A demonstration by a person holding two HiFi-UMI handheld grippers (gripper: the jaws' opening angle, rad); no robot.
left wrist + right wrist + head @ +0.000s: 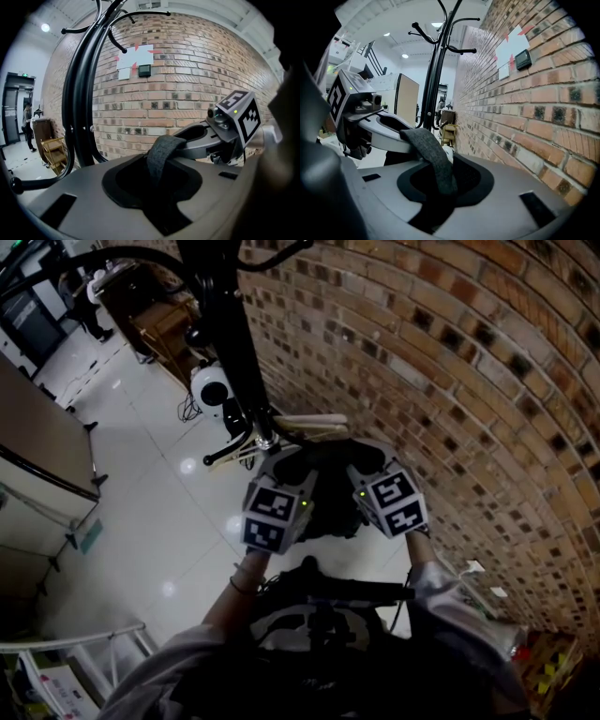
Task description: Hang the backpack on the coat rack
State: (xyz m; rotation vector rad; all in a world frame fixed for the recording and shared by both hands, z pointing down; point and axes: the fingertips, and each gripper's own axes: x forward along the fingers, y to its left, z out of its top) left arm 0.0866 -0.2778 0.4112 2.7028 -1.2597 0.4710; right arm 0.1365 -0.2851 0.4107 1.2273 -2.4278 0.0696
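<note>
Head view, hand-held grippers: the left hand-held gripper and the right hand-held gripper sit side by side, both reaching toward the coat rack.
Head view, backpack: the backpack shows as a dark mass between and under the 2 hand-held grippers, clear of the floor and carried by them alone.
Head view, coat rack: its black pole stands on the floor close to the brick wall, just beyond the jaw tips. Whether anything touches it cannot be told.
Left gripper view, grip: the left hand-held gripper has its jaws closed on the grey strap, which rises out of the jaw mouth and runs across to the right hand-held gripper.
Left gripper view, rack: the pole is at the left and the hooks are high above the strap, well apart from it.
Right gripper view, grip: the right hand-held gripper also clamps the strap, and the left hand-held gripper holds its other end.
Right gripper view, rack: the coat rack stands ahead with its hooks bare and above the strap.
Done: the backpack is picked up by its strap in 2 grips and brought near the rack.
Left: judging from these views, the strap has yet to be raised to hook height, laid over 1 hook and let go.
</note>
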